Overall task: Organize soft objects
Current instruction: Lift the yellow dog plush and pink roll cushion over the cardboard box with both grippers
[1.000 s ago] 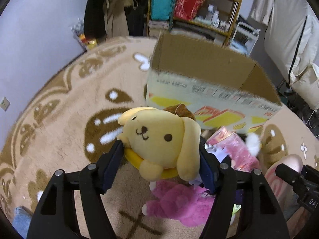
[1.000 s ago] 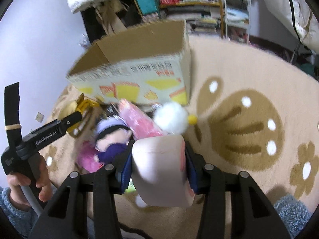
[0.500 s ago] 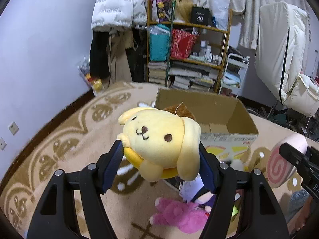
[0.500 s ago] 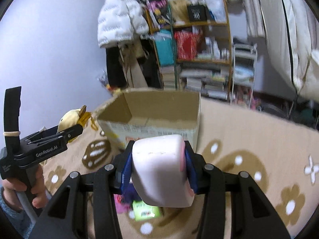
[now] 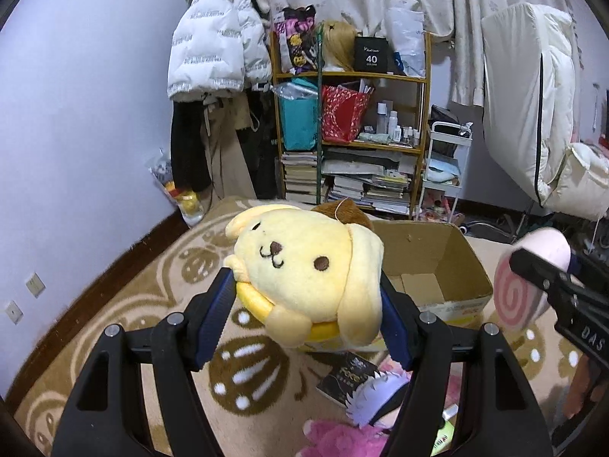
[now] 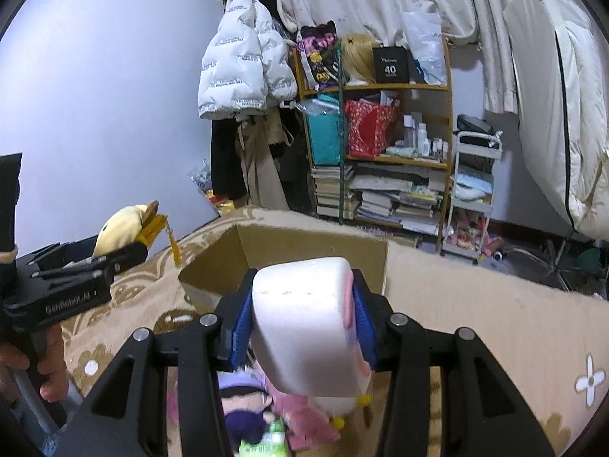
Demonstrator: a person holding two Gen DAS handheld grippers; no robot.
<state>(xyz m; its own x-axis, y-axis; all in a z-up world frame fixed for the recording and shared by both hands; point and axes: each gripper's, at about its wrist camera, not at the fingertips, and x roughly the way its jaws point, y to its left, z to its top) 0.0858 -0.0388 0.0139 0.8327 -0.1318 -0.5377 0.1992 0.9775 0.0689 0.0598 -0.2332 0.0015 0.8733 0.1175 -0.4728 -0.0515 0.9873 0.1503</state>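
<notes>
left gripper (image 5: 304, 316) clamps yellow dog plush (image 5: 304, 270) | right gripper (image 6: 300, 327) clamps pink roll cushion (image 6: 308, 323) | open cardboard box (image 5: 430, 262) ahead below both, on rug (image 5: 133, 304), right looks nearer

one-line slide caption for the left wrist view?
Left gripper clamps a yellow floppy-eared dog plush above the patterned beige rug, with the open cardboard box just beyond.
</notes>
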